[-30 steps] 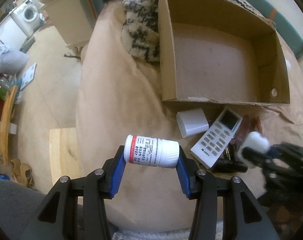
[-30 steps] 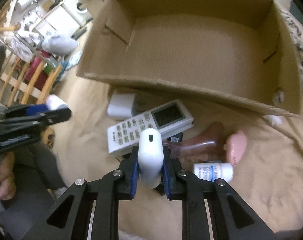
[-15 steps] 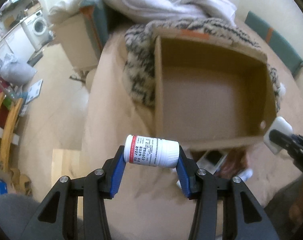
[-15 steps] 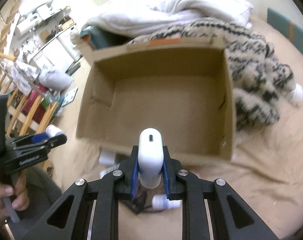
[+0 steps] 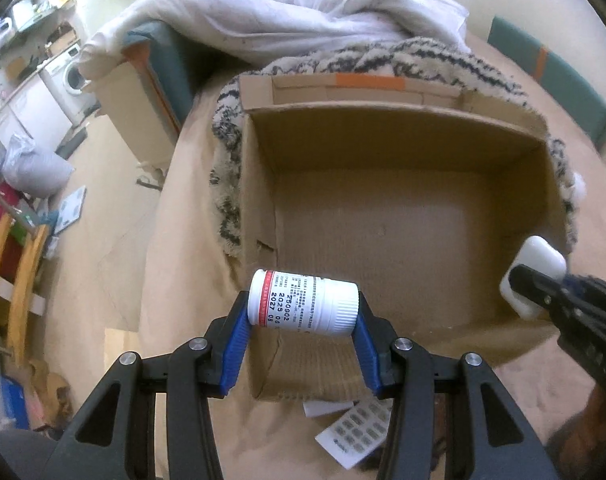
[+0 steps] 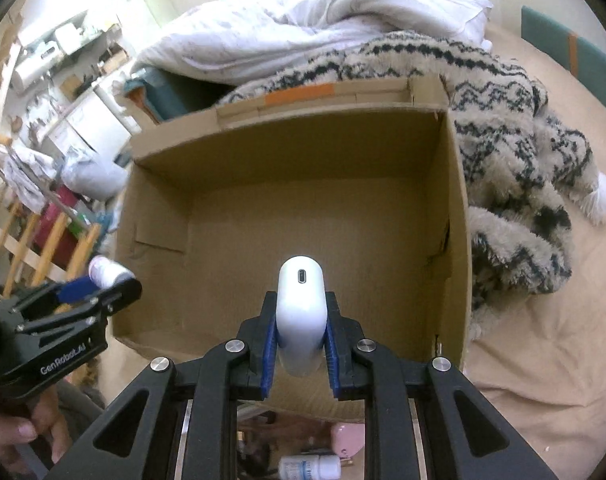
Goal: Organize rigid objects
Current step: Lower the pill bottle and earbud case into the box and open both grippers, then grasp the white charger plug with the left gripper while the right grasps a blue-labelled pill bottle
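My left gripper (image 5: 303, 308) is shut on a white pill bottle (image 5: 303, 303) with a red band, held sideways above the near left corner of an open cardboard box (image 5: 403, 128). My right gripper (image 6: 301, 320) is shut on a white rounded case (image 6: 301, 304) with a small port on its end, held above the near edge of the same box (image 6: 155, 208). The box is empty inside. The right gripper and its case (image 5: 533, 280) show at the box's right wall in the left wrist view; the left gripper with the bottle (image 6: 103, 274) shows at the left in the right wrist view.
A white remote (image 5: 355, 436) and a white block (image 5: 327, 408) lie on the tan bed sheet (image 5: 115, 260) in front of the box. A small white bottle (image 6: 309, 467) and a pink item (image 6: 345, 438) lie below my right gripper. A patterned fuzzy blanket (image 6: 515, 168) and a white duvet (image 5: 303, 12) lie behind the box.
Both grippers have risen from the pile of items and moved forward over the box, each keeping its hold. The remote and small items now lie behind and below the fingers.
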A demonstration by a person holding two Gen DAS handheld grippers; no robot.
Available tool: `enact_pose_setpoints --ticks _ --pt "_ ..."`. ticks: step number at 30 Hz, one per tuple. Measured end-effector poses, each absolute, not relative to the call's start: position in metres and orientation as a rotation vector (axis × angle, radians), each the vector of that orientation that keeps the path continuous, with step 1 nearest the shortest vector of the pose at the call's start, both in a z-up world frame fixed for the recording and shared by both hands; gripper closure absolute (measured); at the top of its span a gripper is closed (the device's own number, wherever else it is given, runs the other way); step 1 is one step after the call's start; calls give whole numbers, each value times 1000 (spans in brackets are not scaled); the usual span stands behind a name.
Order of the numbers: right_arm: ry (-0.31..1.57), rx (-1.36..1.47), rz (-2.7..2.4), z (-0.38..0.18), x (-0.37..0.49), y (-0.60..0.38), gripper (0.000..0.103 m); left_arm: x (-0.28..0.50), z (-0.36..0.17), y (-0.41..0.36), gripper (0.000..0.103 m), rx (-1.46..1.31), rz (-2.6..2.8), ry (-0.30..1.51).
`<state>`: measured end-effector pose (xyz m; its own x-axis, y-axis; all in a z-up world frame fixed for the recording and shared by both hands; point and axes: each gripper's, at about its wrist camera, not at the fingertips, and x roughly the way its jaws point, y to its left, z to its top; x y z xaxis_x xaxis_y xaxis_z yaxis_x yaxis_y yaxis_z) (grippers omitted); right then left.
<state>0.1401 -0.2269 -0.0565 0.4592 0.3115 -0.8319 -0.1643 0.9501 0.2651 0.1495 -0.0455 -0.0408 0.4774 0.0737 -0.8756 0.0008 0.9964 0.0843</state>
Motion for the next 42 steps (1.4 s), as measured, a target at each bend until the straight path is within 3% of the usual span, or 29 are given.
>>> enact_pose_setpoints --ticks 13,24,29,30,33,36,42 --pt "1138 151 275 -74 145 -223 81 169 -67 -59 59 107 52 1114" --pt "1099 211 284 -65 145 -231 81 170 -68 -57 58 86 56 1141" --pt "1058 237 298 -54 142 -236 78 165 -64 -57 37 52 33 1141" --pt "1053 249 302 -53 141 -238 73 164 -63 -58 34 58 40 1141" --pt "1032 288 315 -45 139 -243 44 158 -58 -59 33 66 55 1131" --pt "997 318 330 -36 137 -244 41 154 -52 -55 33 46 51 1121" --pt "974 374 322 -28 132 -253 13 145 -36 -46 33 24 51 1099"
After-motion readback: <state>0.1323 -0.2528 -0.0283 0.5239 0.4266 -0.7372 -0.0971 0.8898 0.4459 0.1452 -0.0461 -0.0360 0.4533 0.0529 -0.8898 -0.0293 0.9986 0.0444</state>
